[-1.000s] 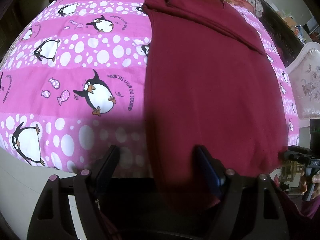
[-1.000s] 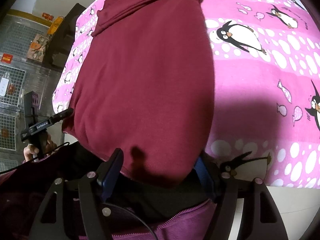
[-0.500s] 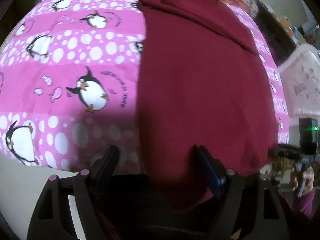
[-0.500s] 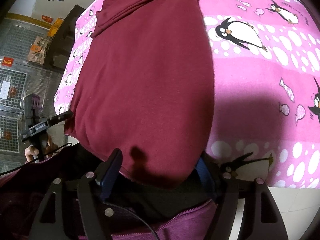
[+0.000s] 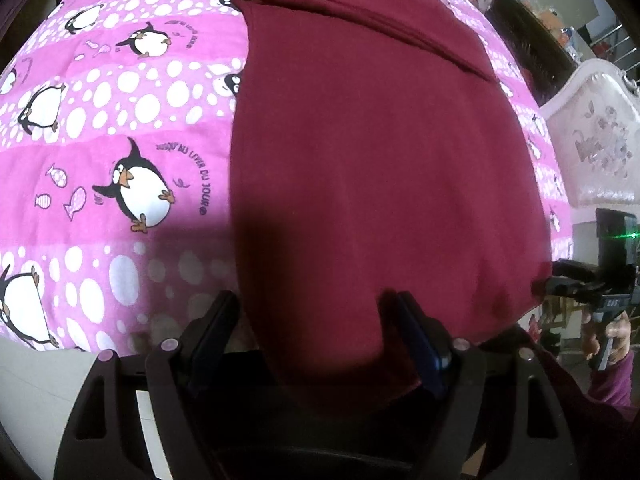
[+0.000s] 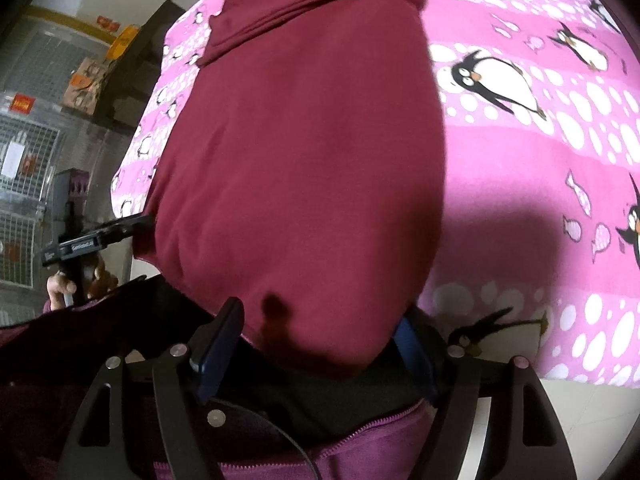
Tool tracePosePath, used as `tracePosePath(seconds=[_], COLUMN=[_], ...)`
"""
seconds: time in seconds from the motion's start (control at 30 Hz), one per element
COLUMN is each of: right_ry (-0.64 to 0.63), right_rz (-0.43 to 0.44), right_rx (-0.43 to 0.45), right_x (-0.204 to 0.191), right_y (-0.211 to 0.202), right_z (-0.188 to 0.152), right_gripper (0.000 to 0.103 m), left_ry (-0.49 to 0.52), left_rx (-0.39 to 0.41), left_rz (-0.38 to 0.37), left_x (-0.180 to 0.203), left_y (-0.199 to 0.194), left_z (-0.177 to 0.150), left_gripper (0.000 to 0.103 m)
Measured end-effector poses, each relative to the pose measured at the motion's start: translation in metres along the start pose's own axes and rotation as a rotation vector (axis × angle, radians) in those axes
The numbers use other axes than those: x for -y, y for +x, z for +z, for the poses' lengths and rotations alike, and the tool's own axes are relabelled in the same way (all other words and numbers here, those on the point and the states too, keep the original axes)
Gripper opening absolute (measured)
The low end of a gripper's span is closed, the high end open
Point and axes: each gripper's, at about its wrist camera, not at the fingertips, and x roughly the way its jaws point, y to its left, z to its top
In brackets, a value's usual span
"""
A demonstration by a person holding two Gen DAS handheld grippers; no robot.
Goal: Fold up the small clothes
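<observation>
Pink penguin-print bedding (image 5: 120, 128) covers the bed, dotted with white spots, small fish and a line of printed lettering beside one penguin. Off to one side stands an ornate pale headboard (image 5: 592, 136); on the other side of the room a dark cabinet (image 6: 132, 64) and wire racks (image 6: 24, 168) sit against the wall.

A maroon garment (image 5: 380, 152) lies lengthwise on the bedding, smoothed flat, with a folded band of the same cloth lying across its far end. Its near hem hangs over the edge of the bed toward the person.

The left gripper (image 5: 316, 328) points steeply down at the near left corner of the garment. Its jaws stand spread wide, and the hem droops into the gap between them; the blue pads sit on either side of the cloth without pressing it.

The right gripper (image 6: 320, 340) hangs over the near right corner in the same way, jaws spread wide, the hem sagging between its fingers, with no pinch visible. Below it a purple zipped jacket (image 6: 360, 444) shows, worn by the person.

Each camera catches the other gripper at the opposite corner, held in a hand with a purple sleeve (image 5: 612, 376).
</observation>
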Motion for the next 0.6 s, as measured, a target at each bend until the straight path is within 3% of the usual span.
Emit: tracePosePath(seconds=[0.07,0.13,0.17,0.2,0.23,0.3,0.4,0.5,0.6], right_ry=[0.001,-0.011,-0.019,-0.027,-0.034,-0.048,-0.084,-0.095,-0.078], right_rz=[-0.002,-0.022,-0.031,-0.033,-0.022,0.008,0.027,0.048,0.101], right_rx=[0.006,0.011,0.015,0.023,0.033,0.048,0.057,0.081,0.161], right_x=[0.001,0.002,0.002,0.001,-0.001,-0.004,-0.011,-0.016,-0.017], right_y=[0.001,0.0,0.0,-0.002,-0.004,-0.008,-0.012,-0.022,-0.041], right_z=[0.0,-0.001,-0.002,-0.003,-0.003,-0.002,0.003,0.01,0.024], right_gripper=[0.073,0.061,0.05,0.035,0.029,0.025,0.022,0.019,0.019], left_ry=[0.004,0.009,0.013,0.02,0.031,0.036,0.043,0.032,-0.01], left_rx=[-0.001,-0.002,0.0,0.002,0.009,0.018,0.028,0.028,0.071], left_rz=[0.007,0.011,0.012,0.014,0.034,0.036,0.035,-0.028,-0.106], left_x=[0.003,0.01,0.01,0.01,0.013,0.009,0.01,0.008,0.003], left_y=[0.001,0.005,0.005,0.004,0.003,-0.002,-0.008,-0.019,-0.039], left_z=[0.001,0.004,0.005,0.005,0.005,0.003,0.004,0.01,0.023], left_gripper=[0.079,0.079,0.077,0.066,0.056,0.036,0.017,0.011,0.011])
